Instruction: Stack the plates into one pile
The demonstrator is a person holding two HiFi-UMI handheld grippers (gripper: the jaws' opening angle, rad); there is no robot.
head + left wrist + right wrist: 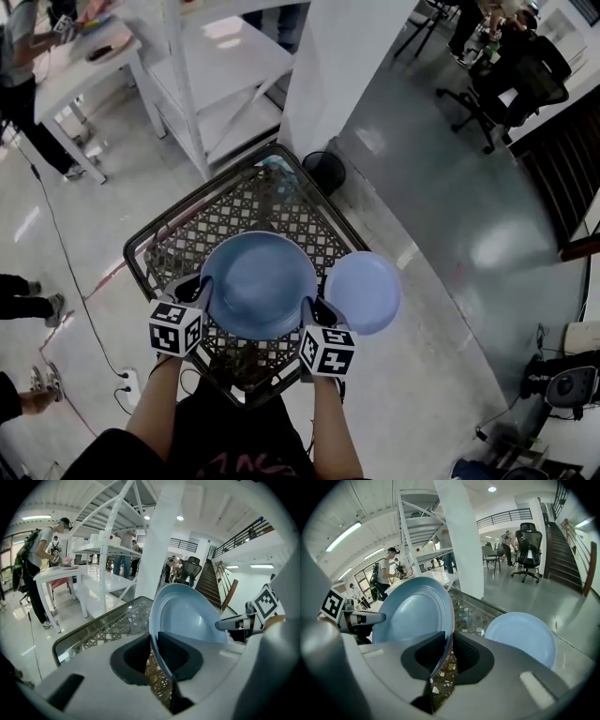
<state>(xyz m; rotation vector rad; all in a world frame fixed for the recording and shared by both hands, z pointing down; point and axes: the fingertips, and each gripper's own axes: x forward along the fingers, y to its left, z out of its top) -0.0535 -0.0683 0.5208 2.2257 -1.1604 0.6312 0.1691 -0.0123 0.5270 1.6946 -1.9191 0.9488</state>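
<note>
Held plate (258, 281) over table (187, 234), second plate (364, 291) at its right

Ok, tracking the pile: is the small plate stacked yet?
Not stacked: the small plate lies alone on the table; left hand-held gripper and right hand-held gripper hold the big plate.

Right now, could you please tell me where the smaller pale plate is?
In the head view, the smaller pale plate lies at the right corner of the glass-topped table, just right of the larger blue plate.

Left plate (258, 284) is showing mid blue; right plate (364, 292) is looking paler, lavender-blue; table (169, 246) is showing tan-and-dark lattice weave, black rim.
</note>
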